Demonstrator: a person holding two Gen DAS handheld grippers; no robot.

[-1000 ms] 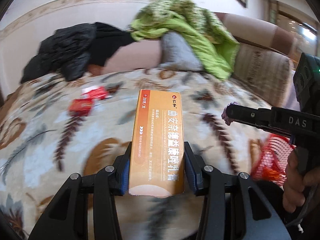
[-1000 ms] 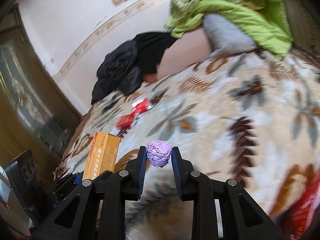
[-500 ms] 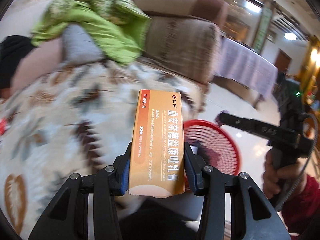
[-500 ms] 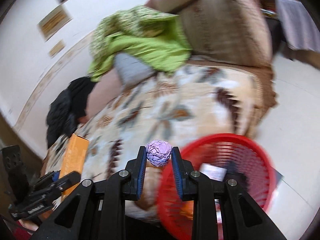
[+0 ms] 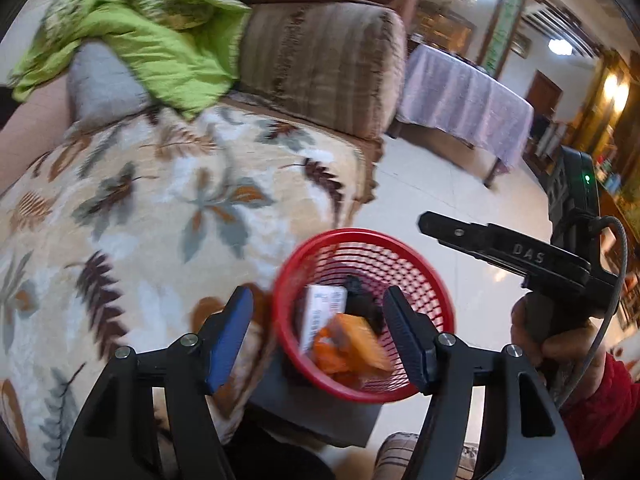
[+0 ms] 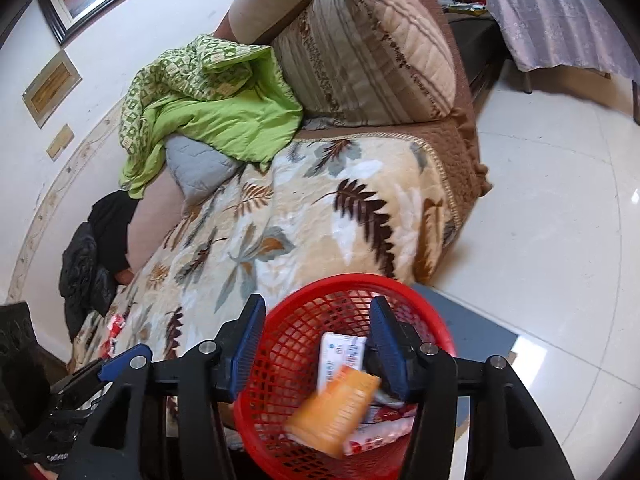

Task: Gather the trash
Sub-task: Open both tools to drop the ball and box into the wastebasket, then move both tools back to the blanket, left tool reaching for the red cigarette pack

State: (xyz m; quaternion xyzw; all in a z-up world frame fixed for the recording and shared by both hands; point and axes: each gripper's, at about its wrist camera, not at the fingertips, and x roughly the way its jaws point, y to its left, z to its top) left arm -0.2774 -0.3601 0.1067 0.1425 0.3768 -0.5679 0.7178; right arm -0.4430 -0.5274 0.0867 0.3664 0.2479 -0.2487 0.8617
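Note:
A red mesh basket [image 5: 442, 304] stands on the floor beside the sofa; it also shows in the right wrist view [image 6: 280, 364]. My left gripper [image 5: 320, 336] is open and empty above it. My right gripper [image 6: 316, 344] is open and empty above it too, and shows from the side in the left wrist view [image 5: 424, 220]. The orange box [image 6: 332, 412], blurred, lies inside the basket, also in the left wrist view [image 5: 356, 340], with a white packet [image 6: 340, 354] and other trash. The purple foil ball is not visible. Red wrappers [image 6: 114, 330] lie on the blanket at far left.
The sofa carries a leaf-patterned blanket [image 6: 300, 216], a green quilt [image 6: 208, 108], a grey pillow [image 6: 196, 168], a striped cushion [image 6: 368, 56] and black clothes [image 6: 92, 252]. A grey mat [image 6: 476, 332] lies under the basket. A table with a lilac cloth [image 5: 460, 96] stands across the tiled floor.
Both grippers swung from the sofa to over the basket and opened. The orange box left my left gripper and fell into the basket; the purple ball left my right gripper.

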